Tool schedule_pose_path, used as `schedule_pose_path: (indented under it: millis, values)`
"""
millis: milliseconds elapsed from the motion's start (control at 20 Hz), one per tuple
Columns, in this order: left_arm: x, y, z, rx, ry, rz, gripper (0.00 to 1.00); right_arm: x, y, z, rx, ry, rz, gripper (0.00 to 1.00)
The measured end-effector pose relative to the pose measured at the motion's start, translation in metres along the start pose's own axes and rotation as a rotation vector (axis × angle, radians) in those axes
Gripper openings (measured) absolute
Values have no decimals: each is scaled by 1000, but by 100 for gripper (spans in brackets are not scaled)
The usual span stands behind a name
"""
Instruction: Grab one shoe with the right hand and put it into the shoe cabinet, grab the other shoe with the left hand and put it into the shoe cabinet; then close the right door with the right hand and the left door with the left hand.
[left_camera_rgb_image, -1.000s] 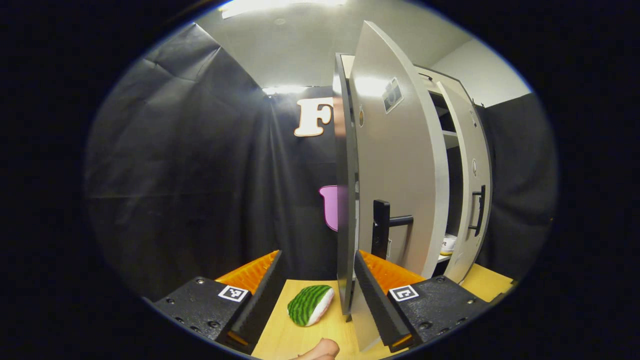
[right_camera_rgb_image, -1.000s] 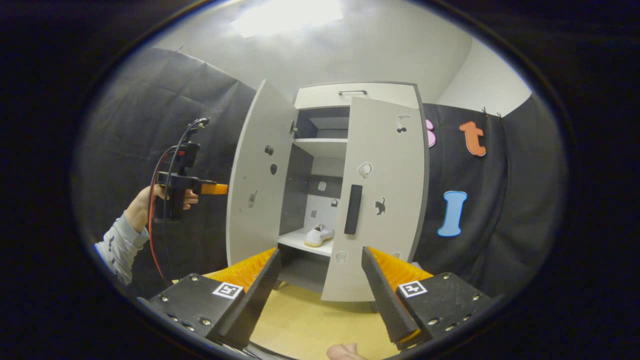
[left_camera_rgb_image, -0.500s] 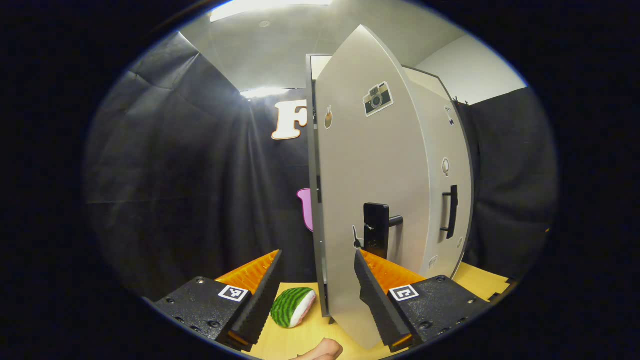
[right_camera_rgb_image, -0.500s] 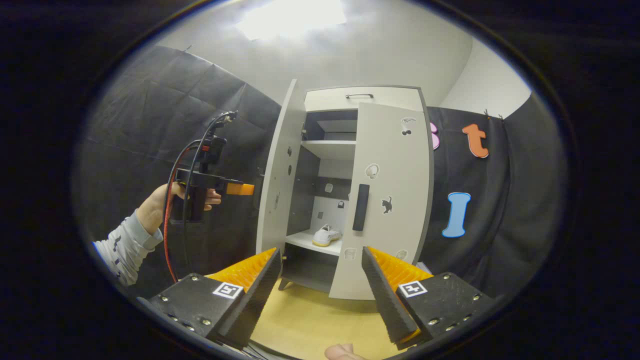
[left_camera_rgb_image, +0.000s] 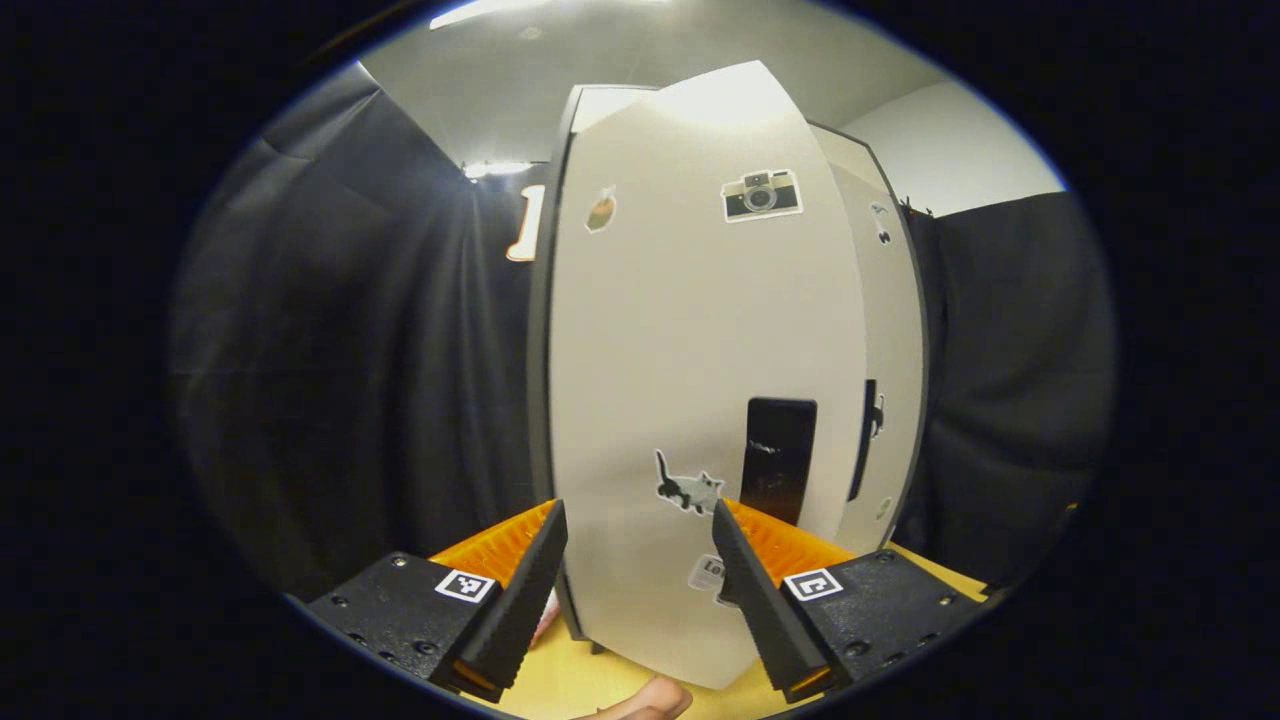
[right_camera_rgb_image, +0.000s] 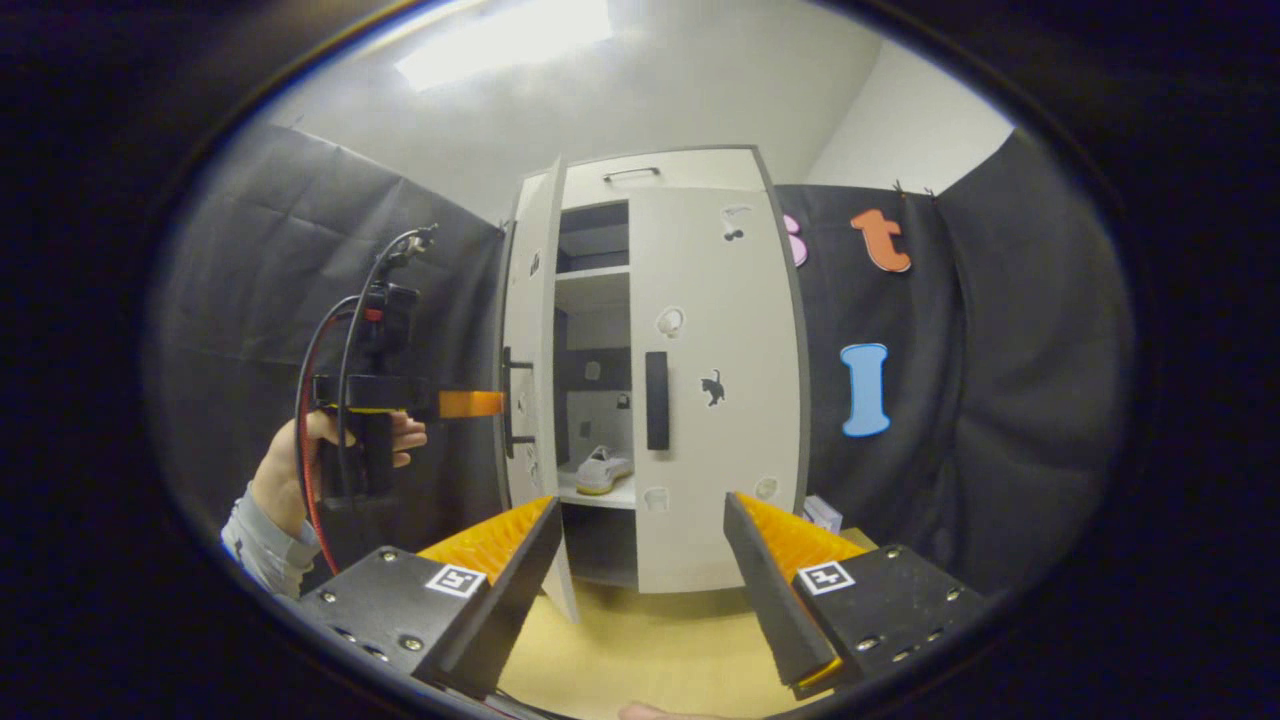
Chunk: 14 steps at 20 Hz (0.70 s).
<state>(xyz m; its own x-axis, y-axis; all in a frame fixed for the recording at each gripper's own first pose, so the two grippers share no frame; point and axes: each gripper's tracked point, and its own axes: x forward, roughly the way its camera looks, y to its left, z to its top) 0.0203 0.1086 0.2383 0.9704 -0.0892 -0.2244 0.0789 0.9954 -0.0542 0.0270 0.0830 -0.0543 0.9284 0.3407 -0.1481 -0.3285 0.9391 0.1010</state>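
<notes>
The white shoe cabinet (right_camera_rgb_image: 650, 185) stands on a wooden top. Its right door (right_camera_rgb_image: 720, 400) lies flat against the front. Its left door (right_camera_rgb_image: 525, 330) stands ajar, leaving a narrow gap. Through that gap a white shoe (right_camera_rgb_image: 603, 468) rests on the lower shelf. A hand holds my left gripper (right_camera_rgb_image: 495, 404) level, its tips at the left door's outer face beside the black handle (right_camera_rgb_image: 515, 400). In the left gripper view the stickered left door (left_camera_rgb_image: 690, 330) is close ahead and my left gripper (left_camera_rgb_image: 637, 510) is open and empty. My right gripper (right_camera_rgb_image: 640, 505) hangs open and empty, back from the cabinet.
A small white box (right_camera_rgb_image: 822, 512) sits by the cabinet's right foot. The wooden top (right_camera_rgb_image: 650, 640) runs out in front of the cabinet. A pink and white edge of a soft toy (left_camera_rgb_image: 546, 615) peeks from behind my left finger. A sleeved arm (right_camera_rgb_image: 262, 520) is at the left.
The left door has swung from wide open to nearly shut, with my left gripper following it. The watermelon toy has slid behind my finger. The right gripper view has shifted slightly.
</notes>
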Motion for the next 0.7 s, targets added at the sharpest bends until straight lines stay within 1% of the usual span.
schedule_pose_path:
  millis: [100,150,200,300,400,500,550,600,650,700]
  values:
    - [-7,-1,3,23,-21,17,98,7,-17,-1,1,3,-72,96]
    - [-3,-4,6,43,-37,26,96,11,-25,-7,3,7,-100,98]
    - [-3,-5,6,63,-49,36,96,14,-30,-9,7,11,-114,98]
    - [-5,-8,6,62,-62,51,95,19,-33,-13,12,19,-118,98]
    - [-10,-14,5,43,-61,31,95,20,-38,-15,26,16,-128,98]
    - [-30,-14,-2,58,-46,28,96,19,-37,-15,46,6,-128,98]
    - [-35,-14,-4,65,-45,29,95,19,-38,-14,53,1,-136,98]
    - [-39,-15,-6,64,-44,28,98,18,-40,-13,52,1,-155,98]
    - [-44,-17,-7,62,-51,24,95,17,-42,-16,44,9,-174,98]
    - [-47,-19,-7,57,-66,23,95,17,-42,-18,35,21,-179,98]
